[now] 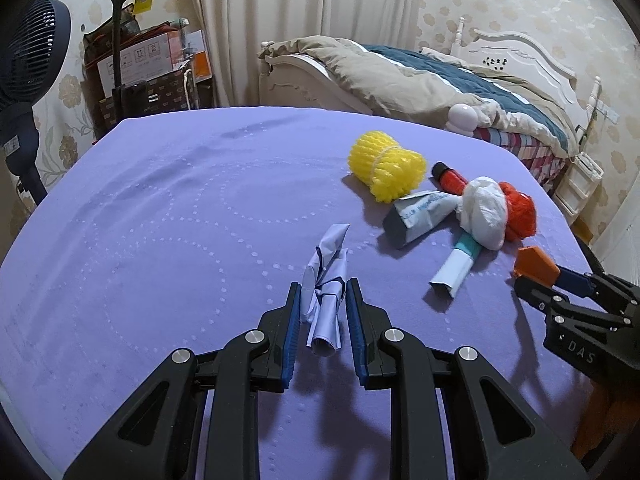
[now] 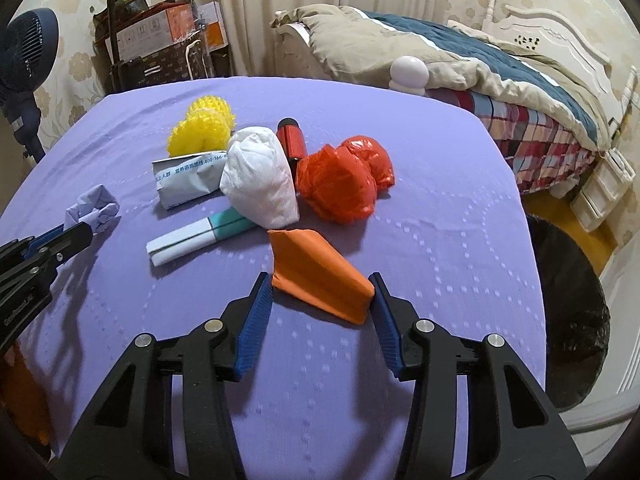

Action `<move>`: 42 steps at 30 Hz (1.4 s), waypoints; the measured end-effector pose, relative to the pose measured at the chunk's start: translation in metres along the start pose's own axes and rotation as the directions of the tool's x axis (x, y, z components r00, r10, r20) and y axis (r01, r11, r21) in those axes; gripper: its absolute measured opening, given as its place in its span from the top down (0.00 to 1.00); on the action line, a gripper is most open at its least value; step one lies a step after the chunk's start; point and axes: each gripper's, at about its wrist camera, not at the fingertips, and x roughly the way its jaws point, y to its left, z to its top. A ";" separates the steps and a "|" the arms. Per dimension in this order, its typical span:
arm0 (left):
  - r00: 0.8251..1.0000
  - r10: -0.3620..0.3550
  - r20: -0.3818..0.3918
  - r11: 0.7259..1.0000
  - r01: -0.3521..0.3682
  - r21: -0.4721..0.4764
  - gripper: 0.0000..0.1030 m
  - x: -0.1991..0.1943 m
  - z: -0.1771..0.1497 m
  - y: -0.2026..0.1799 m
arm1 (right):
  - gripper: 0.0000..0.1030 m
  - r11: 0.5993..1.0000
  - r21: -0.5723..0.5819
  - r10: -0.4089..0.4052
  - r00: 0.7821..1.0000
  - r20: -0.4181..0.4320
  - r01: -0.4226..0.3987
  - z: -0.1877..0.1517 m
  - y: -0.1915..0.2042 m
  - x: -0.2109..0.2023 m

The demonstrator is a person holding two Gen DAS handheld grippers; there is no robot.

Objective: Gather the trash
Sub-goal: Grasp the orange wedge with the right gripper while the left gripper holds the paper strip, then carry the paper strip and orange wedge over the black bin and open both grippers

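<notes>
Left wrist view: purple tablecloth [image 1: 160, 208] beside bed [image 1: 440, 76].

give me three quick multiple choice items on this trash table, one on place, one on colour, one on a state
1. What lies between the right gripper fingers?
A. orange folded paper
B. yellow foam net
C. white wad

2. What colour is the crumpled plastic bag beside the white wad?
A. green
B. red
C. black

3. What is the left gripper doing?
A. hanging empty
B. clamped on crumpled lilac paper
C. holding a tube

Answers: 1 A, the orange folded paper sits between the fingers. 2 B, the plastic bag is red. 3 B, its fingers pinch the crumpled lilac paper.
</notes>
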 end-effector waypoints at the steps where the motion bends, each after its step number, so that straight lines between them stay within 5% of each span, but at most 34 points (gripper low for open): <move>1: 1.000 -0.004 0.001 1.000 0.004 0.003 0.77 -0.001 0.000 -0.001 | 0.54 1.000 0.005 -0.001 1.000 0.003 0.001 -0.002 -0.001 -0.003; 21: 0.988 -0.150 0.043 0.984 0.144 0.109 0.77 -0.025 -0.001 -0.077 | 0.54 0.983 0.149 -0.122 0.990 0.065 0.111 -0.027 -0.070 -0.047; 42: 0.948 -0.319 0.008 0.900 0.301 0.314 0.77 0.006 0.020 -0.241 | 0.54 0.889 0.369 -0.315 0.947 0.063 0.271 -0.045 -0.209 -0.067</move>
